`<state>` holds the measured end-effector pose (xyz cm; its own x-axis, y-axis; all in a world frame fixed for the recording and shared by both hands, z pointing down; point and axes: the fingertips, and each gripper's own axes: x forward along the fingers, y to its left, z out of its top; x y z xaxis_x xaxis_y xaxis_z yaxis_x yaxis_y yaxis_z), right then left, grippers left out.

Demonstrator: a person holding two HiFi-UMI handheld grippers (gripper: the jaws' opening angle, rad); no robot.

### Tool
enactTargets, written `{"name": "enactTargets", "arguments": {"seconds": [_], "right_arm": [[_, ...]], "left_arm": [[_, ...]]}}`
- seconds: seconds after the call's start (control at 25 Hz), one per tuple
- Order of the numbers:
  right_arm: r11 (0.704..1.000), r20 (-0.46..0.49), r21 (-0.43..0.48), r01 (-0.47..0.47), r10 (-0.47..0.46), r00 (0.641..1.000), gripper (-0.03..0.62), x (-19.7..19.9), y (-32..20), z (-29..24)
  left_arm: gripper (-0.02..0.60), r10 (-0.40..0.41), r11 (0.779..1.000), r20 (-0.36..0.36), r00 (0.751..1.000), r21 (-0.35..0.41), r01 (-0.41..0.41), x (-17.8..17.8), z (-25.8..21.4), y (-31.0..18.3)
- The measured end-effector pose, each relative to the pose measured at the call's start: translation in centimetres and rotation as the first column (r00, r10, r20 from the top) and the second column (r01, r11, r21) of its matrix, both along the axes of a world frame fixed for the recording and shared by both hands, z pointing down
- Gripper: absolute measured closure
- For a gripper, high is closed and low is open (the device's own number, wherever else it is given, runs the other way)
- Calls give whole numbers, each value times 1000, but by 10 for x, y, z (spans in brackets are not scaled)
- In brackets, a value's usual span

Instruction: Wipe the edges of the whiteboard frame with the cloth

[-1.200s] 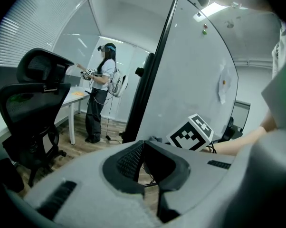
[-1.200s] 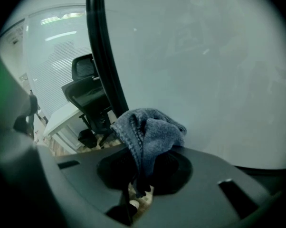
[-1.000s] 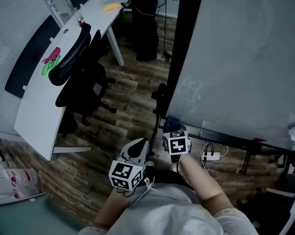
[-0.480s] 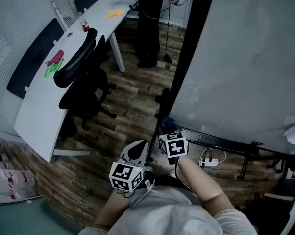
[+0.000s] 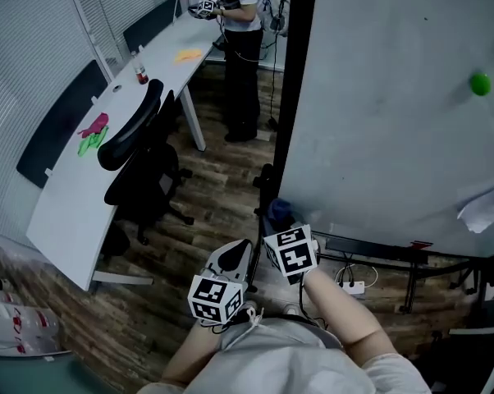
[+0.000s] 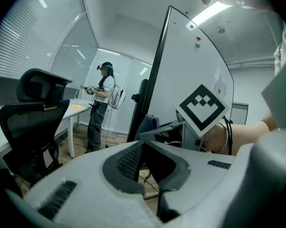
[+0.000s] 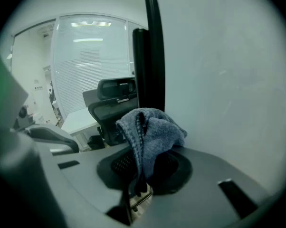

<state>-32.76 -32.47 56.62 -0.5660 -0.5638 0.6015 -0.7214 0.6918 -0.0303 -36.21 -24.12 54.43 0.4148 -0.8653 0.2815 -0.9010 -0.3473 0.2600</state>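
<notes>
The whiteboard (image 5: 395, 113) stands at the right, and its black left frame edge (image 5: 286, 97) runs down to the lower corner. In my right gripper (image 5: 281, 220) a grey-blue cloth (image 5: 278, 210) is held right beside that lower left corner. In the right gripper view the cloth (image 7: 151, 132) bunches up from the shut right gripper (image 7: 139, 167), with the black frame (image 7: 155, 46) just behind it. My left gripper (image 5: 235, 257) hangs lower and to the left. Nothing lies in the shut left gripper (image 6: 143, 151), which points toward the frame (image 6: 152, 80).
A black office chair (image 5: 140, 150) and a long white desk (image 5: 70, 195) stand to the left. A person (image 5: 243, 48) stands at the desk's far end. A power strip (image 5: 354, 287) lies on the wood floor under the board. A green magnet (image 5: 479, 83) and paper (image 5: 481, 210) sit on the board.
The head view has tipped upward, so more of the board and room shows. Both grippers stay almost where they were, the cloth still by the frame's lower left corner.
</notes>
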Motion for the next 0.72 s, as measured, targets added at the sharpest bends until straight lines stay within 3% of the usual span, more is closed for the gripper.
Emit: {"name": "enactTargets", "arguments": {"seconds": [0.44, 0.72], "right_arm": [[985, 49, 173, 25, -34, 998, 526, -2, -3, -90], [963, 102, 269, 13, -42, 994, 526, 0, -5, -148]], "left_arm": [[563, 28, 993, 42, 999, 114, -33, 9, -46, -15], [563, 31, 984, 21, 999, 177, -34, 8, -83, -30]]}}
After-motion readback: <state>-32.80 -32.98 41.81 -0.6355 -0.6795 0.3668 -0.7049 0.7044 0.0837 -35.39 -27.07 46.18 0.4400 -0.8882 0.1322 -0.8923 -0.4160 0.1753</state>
